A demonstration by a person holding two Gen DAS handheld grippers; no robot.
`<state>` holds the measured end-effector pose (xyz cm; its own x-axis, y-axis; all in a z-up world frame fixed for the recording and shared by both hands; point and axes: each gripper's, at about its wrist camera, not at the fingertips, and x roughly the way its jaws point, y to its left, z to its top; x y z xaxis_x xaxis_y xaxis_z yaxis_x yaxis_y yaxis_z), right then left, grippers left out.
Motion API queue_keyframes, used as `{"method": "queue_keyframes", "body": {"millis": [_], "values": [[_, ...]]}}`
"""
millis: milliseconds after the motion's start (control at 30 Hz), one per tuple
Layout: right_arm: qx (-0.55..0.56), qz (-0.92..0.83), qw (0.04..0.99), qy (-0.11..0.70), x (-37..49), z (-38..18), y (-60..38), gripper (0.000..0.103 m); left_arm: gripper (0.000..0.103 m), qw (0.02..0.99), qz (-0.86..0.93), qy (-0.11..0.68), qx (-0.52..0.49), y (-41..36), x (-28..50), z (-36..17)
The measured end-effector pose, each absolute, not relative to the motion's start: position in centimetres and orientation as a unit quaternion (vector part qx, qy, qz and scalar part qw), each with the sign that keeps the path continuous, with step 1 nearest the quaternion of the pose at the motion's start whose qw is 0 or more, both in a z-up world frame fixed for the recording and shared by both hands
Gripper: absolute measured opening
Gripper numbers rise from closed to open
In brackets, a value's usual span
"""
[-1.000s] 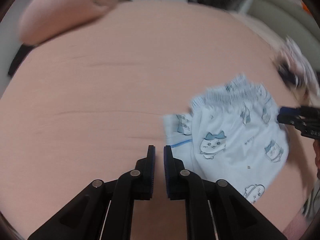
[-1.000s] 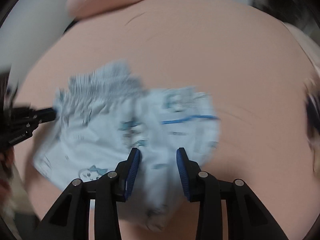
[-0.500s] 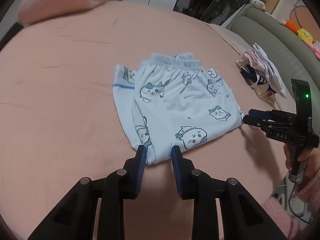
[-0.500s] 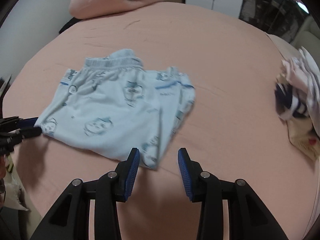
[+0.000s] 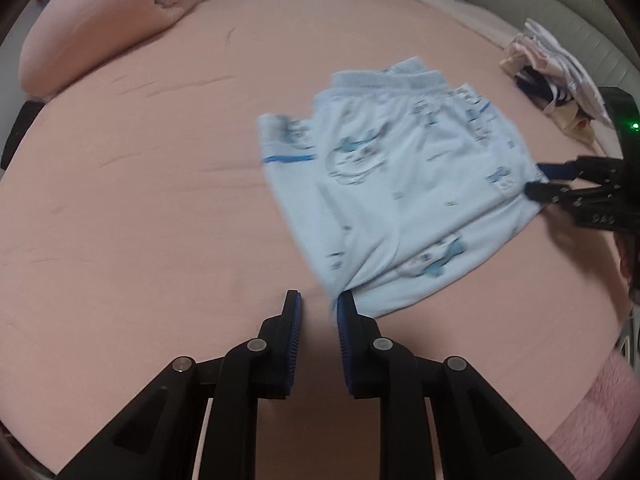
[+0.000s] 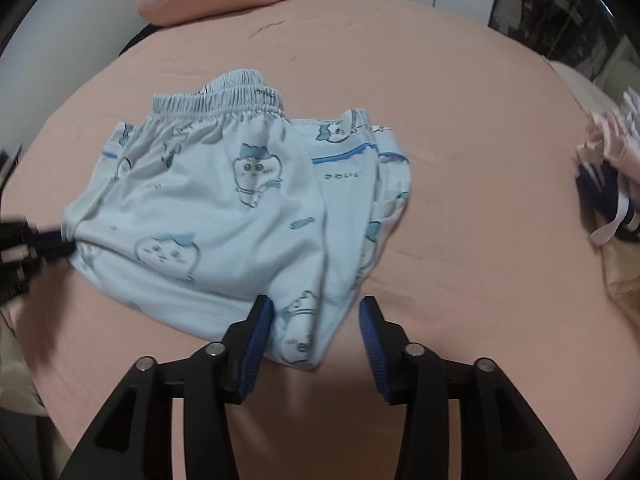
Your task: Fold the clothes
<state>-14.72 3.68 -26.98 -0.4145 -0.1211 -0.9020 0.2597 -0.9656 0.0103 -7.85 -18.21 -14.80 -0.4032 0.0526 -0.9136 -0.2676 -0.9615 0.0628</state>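
We see light blue shorts [image 5: 404, 188] with cartoon faces lying folded on a pink bed [image 5: 140, 208]; from the left wrist they sit toward 2 o'clock, waistband at the far edge.

Left gripper [image 5: 319, 308]: fingers parted by a narrow gap, nothing between them. The right pad [image 5: 344, 320] touches or just meets the near corner of the shorts; blur keeps us from telling which.

Right gripper [image 6: 316, 320]: fingers spread wide, the near folded corner of the shorts lying between them, neither pad pressing it. From the left wrist this same gripper shows at 3 o'clock, its tips at the shorts' side edge.

From the right wrist the shorts fill the centre-left, elastic waistband at 11 o'clock, a folded leg with a blue stripe toward 1 o'clock.

A pink pillow [image 5: 92, 28] rests at 11 o'clock in the left view. A heap of other clothes [image 5: 556, 80] lies at 2 o'clock near the bed's edge, well apart from the shorts. A pink sleeve [image 5: 600, 412] shows at 4 o'clock.
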Motion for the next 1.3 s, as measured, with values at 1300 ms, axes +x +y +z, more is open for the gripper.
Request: {"method": "queue_keyframes", "body": {"millis": [1300], "values": [[0.543, -0.827, 0.129, 0.063, -10.7, -27.7, 8.8, 0.054, 0.001, 0.103, 0.831, 0.042, -0.546, -19.1, -8.2, -14.5]]}}
